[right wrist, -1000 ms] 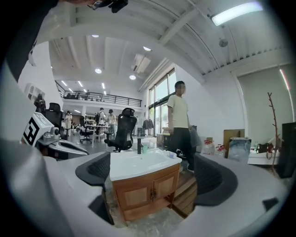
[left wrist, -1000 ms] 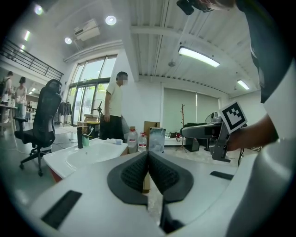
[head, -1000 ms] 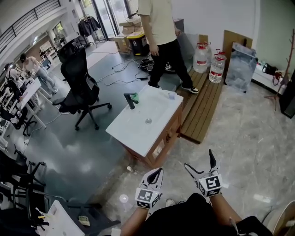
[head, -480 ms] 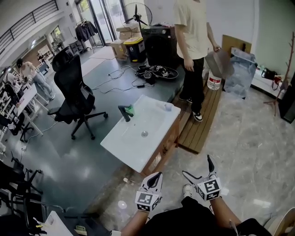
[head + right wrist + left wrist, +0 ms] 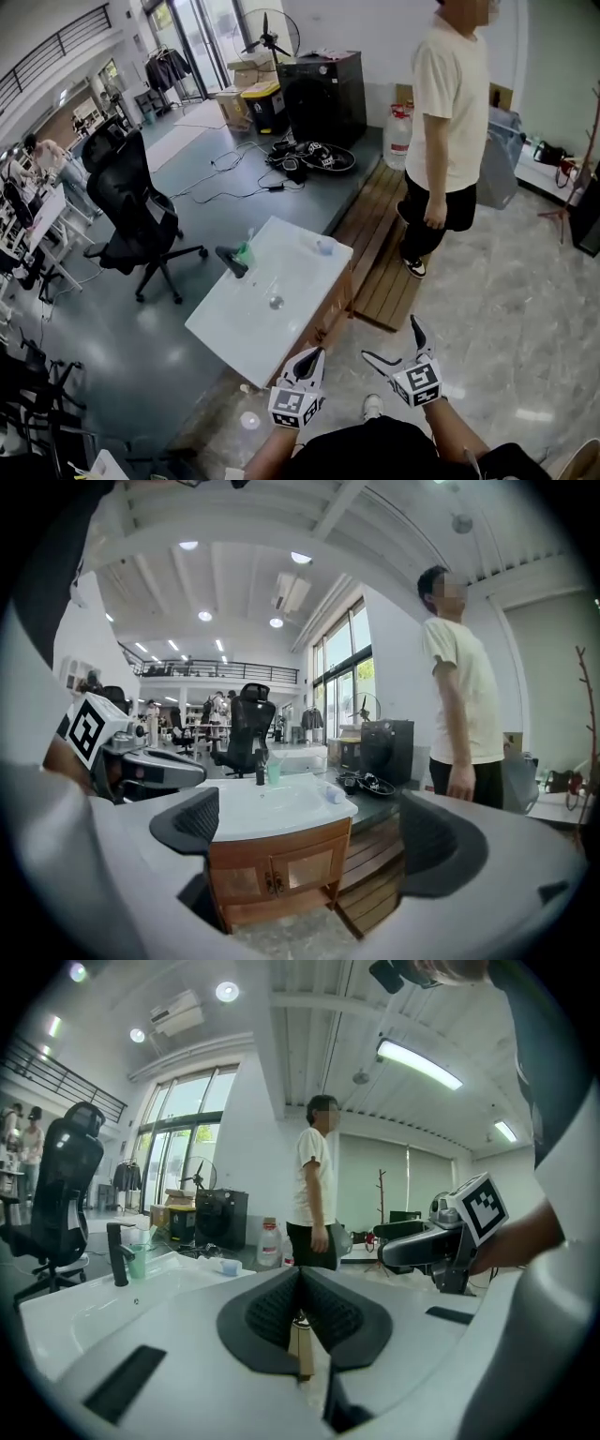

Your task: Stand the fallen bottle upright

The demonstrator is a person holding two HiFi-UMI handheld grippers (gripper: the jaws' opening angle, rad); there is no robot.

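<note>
Left claw (image 5: 315, 354): pressed together, empty. Right claw (image 5: 389, 339): jaws have just been opening and now stand spread wide, with nothing between them. The fallen bottle (image 5: 324, 247) lies on its side at the far right corner of the basin top (image 5: 230, 323), ahead of and well apart from both claws. I judge the right claw better placed, since it faces the bottle. The bottle's long axis is too small to read.

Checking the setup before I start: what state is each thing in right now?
bottle: lying on its side on the sink top.
green cup: upright.
cabinet doors: closed.
left gripper: shut, empty.
right gripper: open, jaws just opened wider, nothing between.
</note>
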